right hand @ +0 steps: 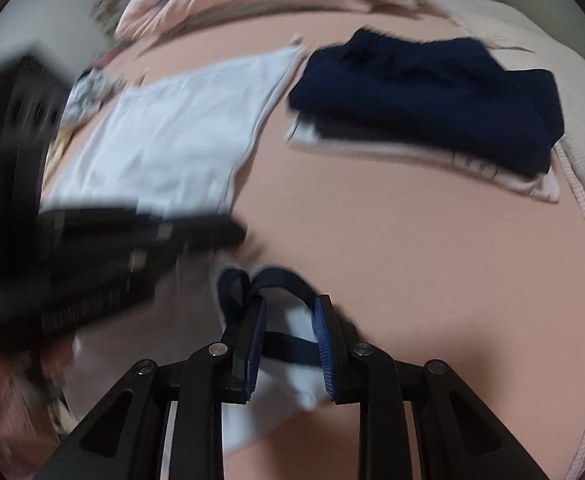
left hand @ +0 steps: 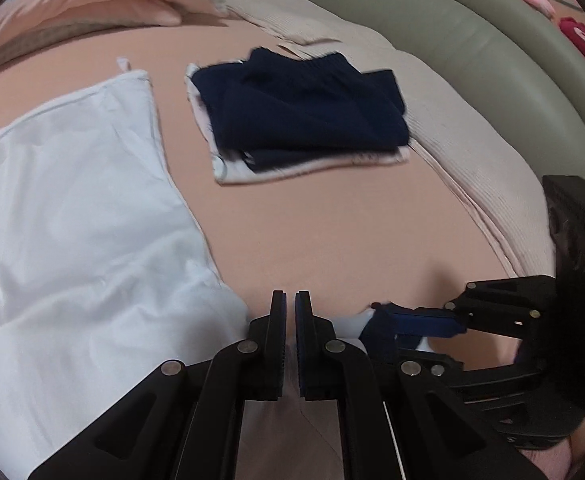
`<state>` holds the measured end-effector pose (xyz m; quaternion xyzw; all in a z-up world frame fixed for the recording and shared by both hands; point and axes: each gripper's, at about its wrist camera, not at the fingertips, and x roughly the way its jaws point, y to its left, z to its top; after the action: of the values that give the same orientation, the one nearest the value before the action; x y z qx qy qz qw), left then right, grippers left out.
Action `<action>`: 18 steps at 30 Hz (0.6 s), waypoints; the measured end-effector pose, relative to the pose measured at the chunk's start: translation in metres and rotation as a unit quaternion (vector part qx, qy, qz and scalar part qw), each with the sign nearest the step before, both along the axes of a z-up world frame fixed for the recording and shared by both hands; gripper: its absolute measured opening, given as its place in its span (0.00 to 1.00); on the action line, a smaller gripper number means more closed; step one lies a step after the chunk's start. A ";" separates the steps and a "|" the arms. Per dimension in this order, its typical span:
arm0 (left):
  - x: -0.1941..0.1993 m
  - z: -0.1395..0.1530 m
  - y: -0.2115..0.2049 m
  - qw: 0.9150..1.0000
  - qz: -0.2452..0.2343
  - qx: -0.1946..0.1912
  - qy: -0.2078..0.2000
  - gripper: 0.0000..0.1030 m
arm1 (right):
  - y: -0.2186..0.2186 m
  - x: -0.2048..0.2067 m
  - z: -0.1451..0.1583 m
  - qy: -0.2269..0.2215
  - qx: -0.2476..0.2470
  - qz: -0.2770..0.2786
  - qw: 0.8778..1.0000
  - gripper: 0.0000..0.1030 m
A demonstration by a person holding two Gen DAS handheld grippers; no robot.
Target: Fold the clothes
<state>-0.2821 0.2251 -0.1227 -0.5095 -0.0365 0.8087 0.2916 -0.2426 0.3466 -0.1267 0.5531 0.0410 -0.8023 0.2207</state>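
A small white garment with navy trim (right hand: pixel 292 344) lies bunched on the pink bed sheet (right hand: pixel 432 264) between the fingers of my right gripper (right hand: pixel 289 312), whose jaws stand apart around it. In the left wrist view my right gripper (left hand: pixel 396 320) comes in from the right over the same garment (left hand: pixel 352 326). My left gripper (left hand: pixel 290 300) has its jaws nearly together with nothing between them, just left of that garment. A white cloth (left hand: pixel 72 208) lies spread flat at the left. A folded navy garment (left hand: pixel 304 104) tops a stack of folded clothes.
A pink duvet (left hand: pixel 92 4) is heaped at the back. A beige ribbed blanket (left hand: pixel 472 152) runs along the right side, with a green padded headboard (left hand: pixel 472 40) beyond it. Small patterned items (right hand: pixel 88 88) lie at the far left of the bed.
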 end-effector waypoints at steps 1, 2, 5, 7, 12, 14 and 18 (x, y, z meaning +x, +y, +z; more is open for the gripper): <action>0.005 0.000 -0.001 1.000 -0.003 -0.001 0.001 0.03 | 0.000 0.004 -0.001 0.000 0.005 0.008 1.000 0.23; 0.010 0.001 -0.001 1.000 -0.006 -0.002 0.002 0.03 | 0.000 0.007 -0.002 0.000 0.000 0.017 1.000 0.23; 0.030 0.002 -0.008 1.000 -0.010 -0.017 0.019 0.03 | -0.002 0.004 -0.004 -0.004 -0.015 0.019 1.000 0.24; 0.038 0.002 -0.009 0.999 -0.012 -0.019 0.026 0.03 | -0.007 -0.005 -0.006 -0.005 -0.028 0.011 1.000 0.24; 0.043 0.000 -0.009 0.999 -0.010 -0.024 0.025 0.03 | 0.000 -0.033 -0.013 -0.040 -0.131 -0.064 0.988 0.24; 0.044 0.003 -0.011 1.000 -0.006 -0.012 0.024 0.03 | 0.008 -0.039 -0.020 -0.064 -0.171 -0.094 0.979 0.24; 0.046 0.011 -0.019 0.999 -0.012 0.019 0.025 0.03 | 0.019 -0.036 -0.019 -0.064 -0.190 -0.123 0.972 0.24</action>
<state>-0.2357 0.2066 -0.1117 -0.4836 -0.0383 0.8170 0.3117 -0.2784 0.3654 -0.1458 0.5517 -0.1946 -0.7794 0.2241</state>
